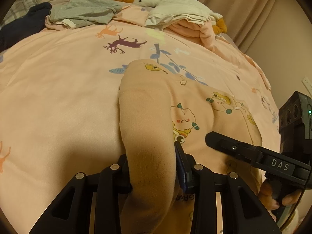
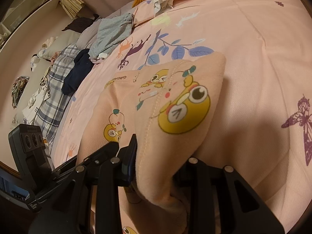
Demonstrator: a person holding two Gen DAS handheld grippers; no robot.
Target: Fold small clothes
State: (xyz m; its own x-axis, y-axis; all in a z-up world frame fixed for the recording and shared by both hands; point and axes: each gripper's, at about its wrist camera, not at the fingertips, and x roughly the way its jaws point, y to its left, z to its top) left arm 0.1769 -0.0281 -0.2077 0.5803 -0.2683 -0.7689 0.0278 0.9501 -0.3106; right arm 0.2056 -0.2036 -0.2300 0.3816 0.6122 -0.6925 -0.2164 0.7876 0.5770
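On a bed spread with a pink animal-print duvet (image 1: pixel 58 101), a person works two handheld grippers over a small peach garment (image 1: pixel 195 105) printed with yellow cartoon figures. The garment lies near the middle of the duvet, at its near side, its fabric bunched and lifted at both near ends.

The left gripper (image 1: pixel 154 177) is clamped on a thick roll of the garment's plain left edge, the fabric filling the gap between its black fingers. The right gripper (image 2: pixel 154 167) likewise grips a bunched fold of the garment's printed right end, the cloth draped over and down between its fingers. In the left wrist view, the right gripper's body reaches in from the right edge, with the person's fingers (image 1: pixel 273 197) wrapped around its handle.

Toward the far edge of the bed, a grey garment (image 1: pixel 85 9) lies crumpled beside a dark navy one (image 1: pixel 25 25). A white plush goose (image 1: pixel 165 2) with an orange beak rests on folded pale clothes (image 1: pixel 187 25) at the far right corner.
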